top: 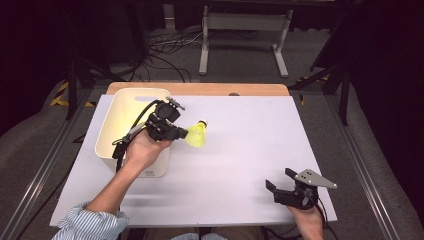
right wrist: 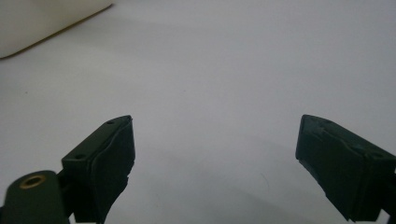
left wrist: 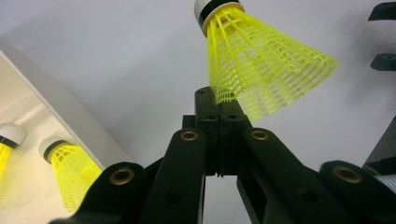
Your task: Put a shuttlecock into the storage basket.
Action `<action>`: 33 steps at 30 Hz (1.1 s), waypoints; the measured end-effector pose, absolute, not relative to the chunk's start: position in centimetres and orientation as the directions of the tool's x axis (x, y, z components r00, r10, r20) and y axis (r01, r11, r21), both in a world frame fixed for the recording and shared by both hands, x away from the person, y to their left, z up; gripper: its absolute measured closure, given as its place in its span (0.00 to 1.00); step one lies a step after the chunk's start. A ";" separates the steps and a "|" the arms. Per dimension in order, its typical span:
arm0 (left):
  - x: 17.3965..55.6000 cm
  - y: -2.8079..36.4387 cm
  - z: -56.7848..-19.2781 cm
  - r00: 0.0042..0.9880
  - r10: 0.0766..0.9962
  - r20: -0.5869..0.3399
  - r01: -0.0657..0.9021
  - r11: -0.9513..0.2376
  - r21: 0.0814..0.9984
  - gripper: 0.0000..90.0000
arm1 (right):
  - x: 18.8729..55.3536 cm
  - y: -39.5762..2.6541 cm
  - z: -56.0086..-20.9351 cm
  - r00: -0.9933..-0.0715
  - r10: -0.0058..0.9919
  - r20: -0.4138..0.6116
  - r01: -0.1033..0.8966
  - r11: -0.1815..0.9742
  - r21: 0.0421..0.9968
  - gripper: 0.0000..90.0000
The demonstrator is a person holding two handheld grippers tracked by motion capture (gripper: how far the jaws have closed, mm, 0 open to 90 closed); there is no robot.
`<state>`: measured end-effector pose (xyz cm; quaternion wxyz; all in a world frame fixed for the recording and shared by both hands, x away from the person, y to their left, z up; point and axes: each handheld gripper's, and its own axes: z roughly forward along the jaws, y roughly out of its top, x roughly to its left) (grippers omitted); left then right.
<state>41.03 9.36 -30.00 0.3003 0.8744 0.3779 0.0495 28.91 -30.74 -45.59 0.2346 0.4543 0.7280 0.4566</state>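
Note:
A yellow shuttlecock (top: pixel 198 133) with a white cork tip hangs above the white table, just right of the cream bin (top: pixel 114 131). My left gripper (top: pixel 183 133) is shut on the edge of its mesh skirt; in the left gripper view the jaws pinch the skirt of the shuttlecock (left wrist: pixel 261 74) at its rim, with my left gripper (left wrist: pixel 220 105) closed tight. Two more yellow shuttlecocks (left wrist: pixel 70 172) lie inside the bin. My right gripper (top: pixel 280 178) rests near the table's front right, open and holding nothing; in its own view my right gripper (right wrist: pixel 215 154) has bare table between the pads.
The cream bin's wall (left wrist: pixel 56 105) runs along the left of the left gripper view, and its corner (right wrist: pixel 42 23) shows at the top left of the right gripper view. The white table sheet (top: pixel 240 150) spreads between the two hands. A metal stand (top: pixel 245 35) and cables lie on the floor beyond.

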 end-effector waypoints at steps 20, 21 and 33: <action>41.0 11.6 -29.1 0.678 0.722 -0.140 0.643 -0.490 0.589 1.00 | 29.0 -30.7 -45.7 -0.476 0.877 0.070 0.452 0.176 0.874 0.14; 41.0 11.6 -29.1 0.678 0.722 -0.140 0.643 -0.490 0.589 1.00 | 29.0 -30.7 -45.7 -0.475 0.877 0.070 0.453 0.175 0.874 0.14; 41.1 12.9 -28.7 0.659 0.738 -0.145 0.650 -0.462 0.603 1.00 | 29.0 -30.7 -45.7 -0.474 0.877 0.073 0.455 0.174 0.873 0.14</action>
